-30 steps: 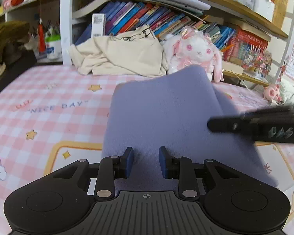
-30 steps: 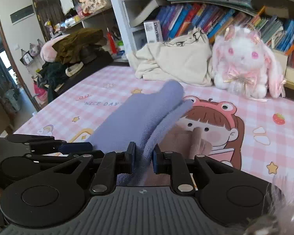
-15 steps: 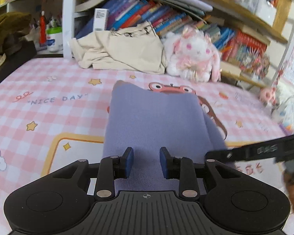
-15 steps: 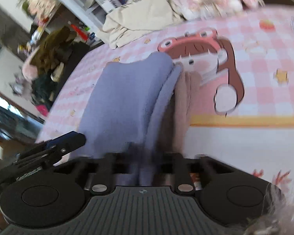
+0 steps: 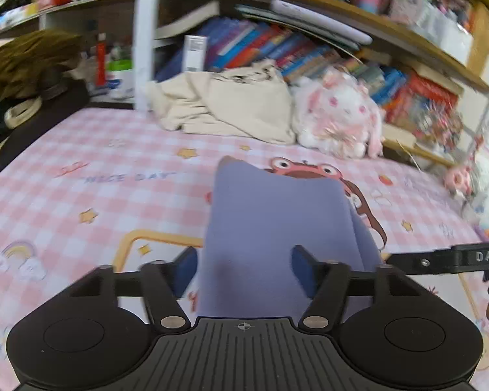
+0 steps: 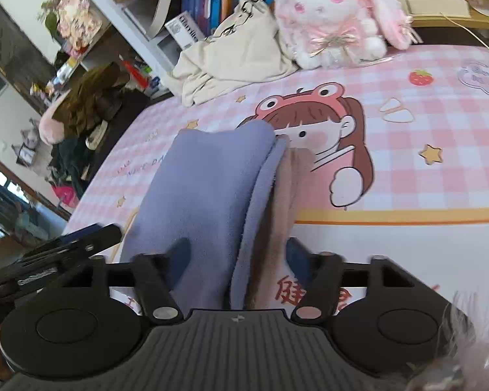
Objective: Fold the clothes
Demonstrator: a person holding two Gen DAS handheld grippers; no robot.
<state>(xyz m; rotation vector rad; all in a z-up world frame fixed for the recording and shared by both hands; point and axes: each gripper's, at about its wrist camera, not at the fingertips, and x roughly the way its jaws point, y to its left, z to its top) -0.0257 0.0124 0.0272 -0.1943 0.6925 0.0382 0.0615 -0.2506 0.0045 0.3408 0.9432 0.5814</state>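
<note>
A lavender garment (image 5: pixel 277 221) lies folded in a long strip on the pink checked sheet (image 5: pixel 81 169). In the right wrist view the garment (image 6: pixel 205 189) shows stacked folded layers at its right edge. My left gripper (image 5: pixel 244 270) is open, its fingers spread to either side of the near end of the cloth. My right gripper (image 6: pixel 236 260) is open too, its fingers wide apart around the near end and the folded edge. The right gripper's finger shows at the right of the left wrist view (image 5: pixel 446 259).
A crumpled cream garment (image 5: pixel 231 107) and a white and pink plush rabbit (image 5: pixel 339 120) lie at the far edge, before bookshelves (image 5: pixel 277 49). Dark clothes (image 6: pixel 91 107) pile up at the left. A small pink toy (image 5: pixel 458 179) sits far right.
Both grippers have opened and let go of the lavender garment. The cloth, held up a second ago, has come down flat on the sheet in its folded shape.
</note>
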